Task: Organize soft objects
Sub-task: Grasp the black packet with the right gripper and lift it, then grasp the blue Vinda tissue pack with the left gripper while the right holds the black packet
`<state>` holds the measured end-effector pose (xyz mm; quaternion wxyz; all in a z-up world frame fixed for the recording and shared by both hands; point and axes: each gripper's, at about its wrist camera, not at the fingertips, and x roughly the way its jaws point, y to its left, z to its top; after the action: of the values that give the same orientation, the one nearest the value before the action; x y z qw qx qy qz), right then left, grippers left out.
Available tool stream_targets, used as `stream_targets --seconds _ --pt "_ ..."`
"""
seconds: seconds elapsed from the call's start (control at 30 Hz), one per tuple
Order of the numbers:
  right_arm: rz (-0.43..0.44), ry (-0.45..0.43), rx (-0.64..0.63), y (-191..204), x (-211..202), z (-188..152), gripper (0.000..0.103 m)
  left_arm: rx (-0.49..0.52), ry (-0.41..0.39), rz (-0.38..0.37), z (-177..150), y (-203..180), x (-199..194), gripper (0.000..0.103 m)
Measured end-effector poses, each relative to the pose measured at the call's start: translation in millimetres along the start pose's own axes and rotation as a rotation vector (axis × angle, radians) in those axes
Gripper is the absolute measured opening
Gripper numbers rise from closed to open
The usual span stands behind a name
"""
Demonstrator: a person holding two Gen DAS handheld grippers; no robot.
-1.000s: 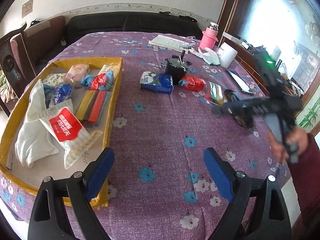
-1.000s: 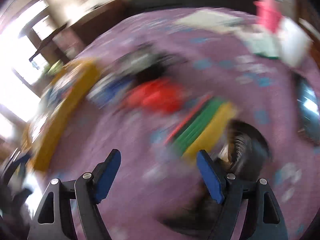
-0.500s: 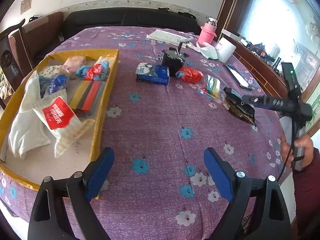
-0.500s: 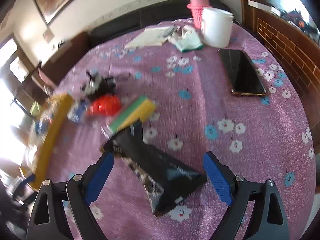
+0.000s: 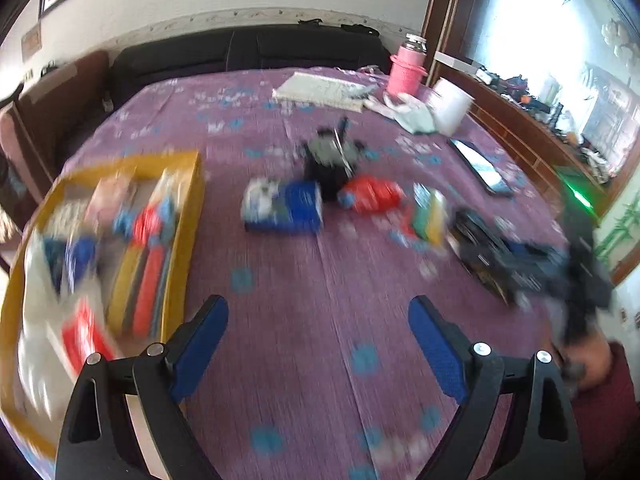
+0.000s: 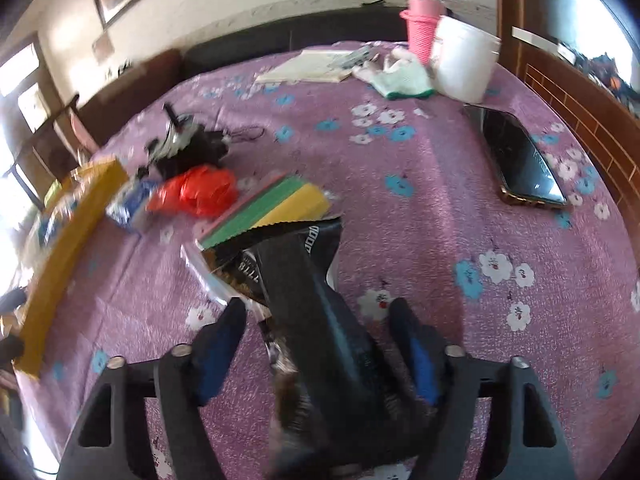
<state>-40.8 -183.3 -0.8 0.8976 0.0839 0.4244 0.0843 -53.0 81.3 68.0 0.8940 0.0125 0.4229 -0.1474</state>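
My right gripper (image 6: 320, 332) is low over the purple flowered tablecloth with a black snack pouch (image 6: 308, 280) between its closing jaws. A narrow gap shows on each side, so the pads are not pressing it. The pouch's far end overlaps a green and yellow sponge pack (image 6: 272, 208). Beyond lie a red bag (image 6: 200, 192) and a blue tissue pack (image 5: 284, 208). My left gripper (image 5: 316, 340) hangs open over bare cloth, holding nothing. The yellow tray (image 5: 188, 208) at its left holds several soft packs. The left wrist view is blurred.
A phone (image 6: 520, 160) lies right of the pouch near the table's edge. A white tub (image 6: 464, 60), a pink bottle (image 6: 424, 20), a pale cloth (image 6: 400, 80) and papers (image 6: 312, 66) sit at the far side. A black device (image 6: 188, 144) stands behind the red bag.
My right gripper has swung in and sunk over the black pouch, and its jaws have narrowed around it. My left gripper has slid along the table and stayed open.
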Motion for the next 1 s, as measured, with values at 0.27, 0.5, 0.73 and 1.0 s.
stream_targets --seconds 0.27,0.5,0.73,1.0 --pt "0.032 -0.010 0.022 -1.2 -2.7 1.6 0.072 0.124 0.072 0.115 57.2 -3.1 82.3 0.091" --pt "0.052 -0.008 0.020 -0.2 -3.1 0.5 0.080 0.141 0.138 0.175 71.5 6.7 120.4 0.091" --pt "0.044 -0.007 0.014 1.5 -2.7 0.1 0.083 0.138 0.169 0.160 72.1 14.0 139.2 0.098" --pt "0.028 -0.002 0.000 4.0 -1.1 0.1 0.086 0.102 0.130 0.151 68.8 18.4 140.5 0.103"
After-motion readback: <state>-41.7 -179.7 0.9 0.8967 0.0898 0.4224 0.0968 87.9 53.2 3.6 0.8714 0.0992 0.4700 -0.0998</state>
